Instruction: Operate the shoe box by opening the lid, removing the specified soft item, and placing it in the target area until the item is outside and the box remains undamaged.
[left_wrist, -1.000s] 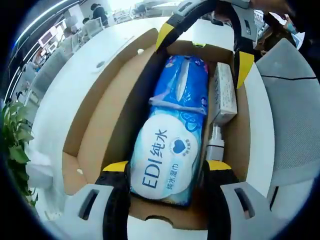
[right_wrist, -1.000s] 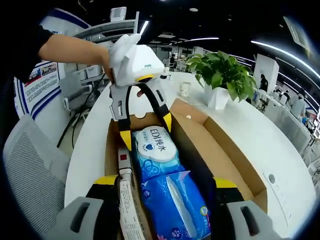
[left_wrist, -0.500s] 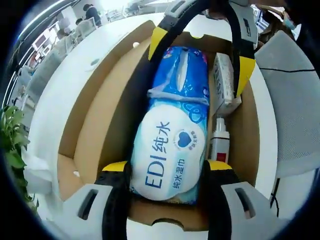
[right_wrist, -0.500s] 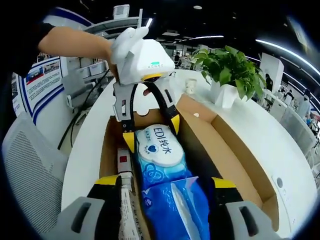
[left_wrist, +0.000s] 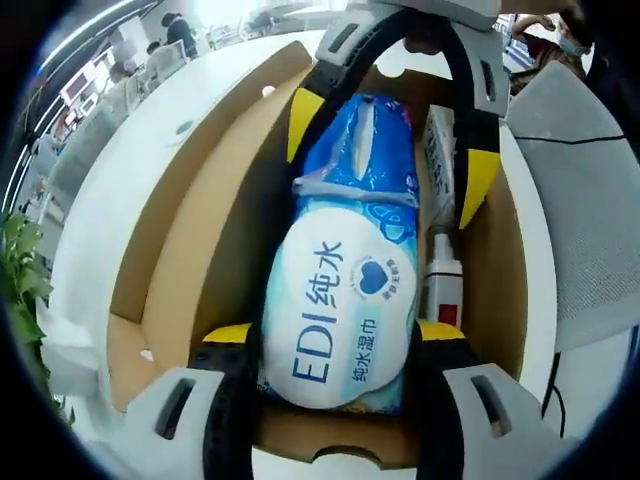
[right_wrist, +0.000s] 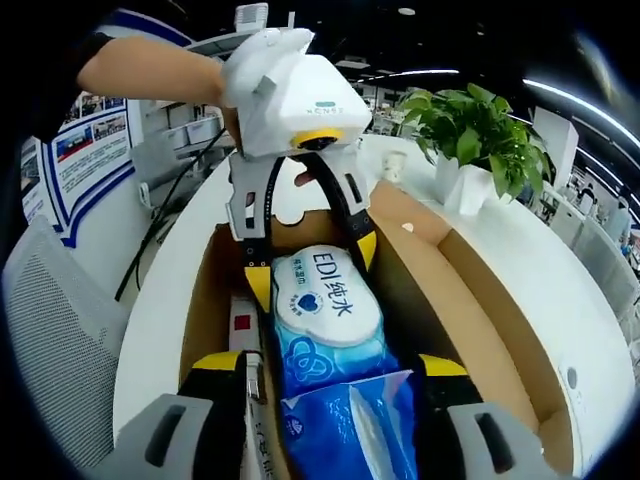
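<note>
Resting on a white table, an open cardboard shoe box with its lid folded out flat to one side. Lying lengthwise inside, a blue-and-white pack of wet wipes, label up, with a crinkled blue wrapper at the far end. Squeezed between the pack and one box wall, a small white carton and a little white bottle with a red label.

Reaching down into the box at the labelled end of the pack, the left gripper, jaws spread wide and set one on each side of the pack, yellow tips close against it; firm contact not clear. Straddling the wrapper end from the opposite side, the right gripper, jaws likewise wide apart along both flanks of the pack; grip cannot be told.

Holding the white body of the left gripper, a bare forearm and hand. Standing on the table beyond the box, a leafy plant in a white pot.
</note>
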